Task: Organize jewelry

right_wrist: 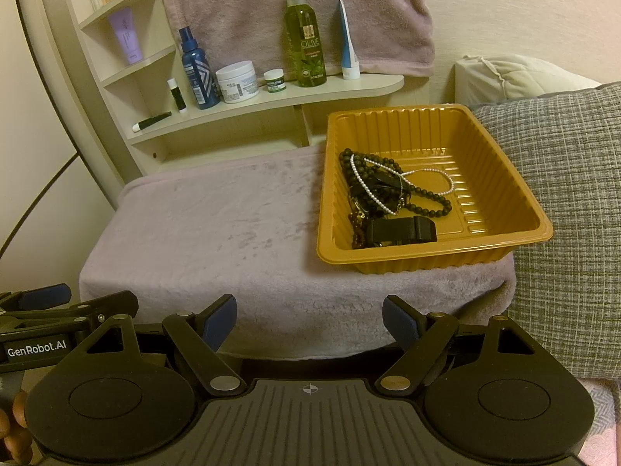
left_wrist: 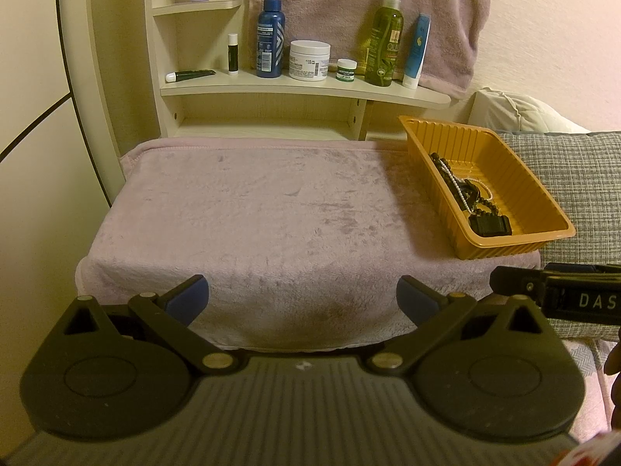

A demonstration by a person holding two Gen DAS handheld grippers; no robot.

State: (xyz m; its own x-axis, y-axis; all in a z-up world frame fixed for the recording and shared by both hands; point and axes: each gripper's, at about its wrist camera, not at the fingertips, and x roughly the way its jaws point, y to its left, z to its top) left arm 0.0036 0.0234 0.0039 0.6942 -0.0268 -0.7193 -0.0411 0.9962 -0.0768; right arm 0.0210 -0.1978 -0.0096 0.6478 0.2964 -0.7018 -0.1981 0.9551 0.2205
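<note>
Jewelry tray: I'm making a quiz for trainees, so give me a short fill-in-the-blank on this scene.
1. The jewelry lies tangled inside the ____-coloured tray.
2. The white strand among the dark beads is made of ____.
3. Both the left gripper and right gripper hold ____.

Missing words: orange; pearls; nothing

One orange tray. Inside it: one pearl string, one string of dark beads, one black clip-like piece, other dark pieces too tangled to count. On the long shelf: two spray bottles, blue and green; two jars, large and small; three tubes; one lip balm. Two tools, left and right.
</note>
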